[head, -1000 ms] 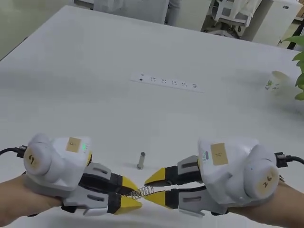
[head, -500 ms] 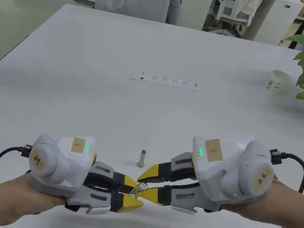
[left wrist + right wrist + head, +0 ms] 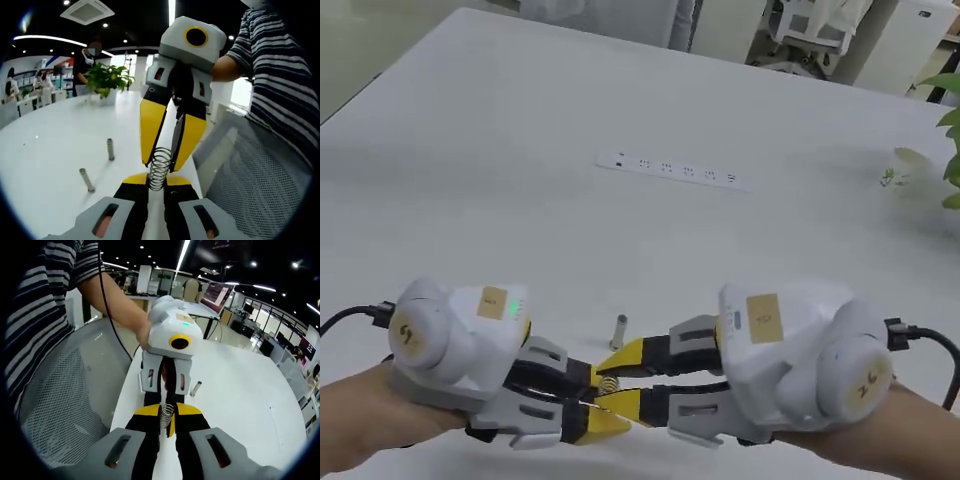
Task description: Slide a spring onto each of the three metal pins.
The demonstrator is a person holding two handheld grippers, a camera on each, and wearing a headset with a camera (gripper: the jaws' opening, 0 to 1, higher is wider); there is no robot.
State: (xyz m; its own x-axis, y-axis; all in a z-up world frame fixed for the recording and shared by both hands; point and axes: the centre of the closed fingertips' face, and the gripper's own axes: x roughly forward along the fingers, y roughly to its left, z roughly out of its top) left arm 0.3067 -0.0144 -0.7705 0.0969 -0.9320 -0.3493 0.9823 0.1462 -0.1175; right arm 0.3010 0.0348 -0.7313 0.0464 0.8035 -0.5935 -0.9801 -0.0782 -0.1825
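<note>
No text reads for certain. The left gripper (image 3: 606, 398) has a tan sticker (image 3: 494, 302) and a round sticker (image 3: 410, 338). The right gripper (image 3: 610, 383) has the same pair. The handwritten marks on them are too blurred to make out.

The white, yellow-tipped right gripper (image 3: 609, 387) has moved in to just below the short upright metal pin (image 3: 619, 332). Its jaws have narrowed around the free end of the small coiled steel spring (image 3: 160, 167). The matching left gripper (image 3: 156, 181) has edged up toward the pin, so both grippers' tips now overlap.
</note>
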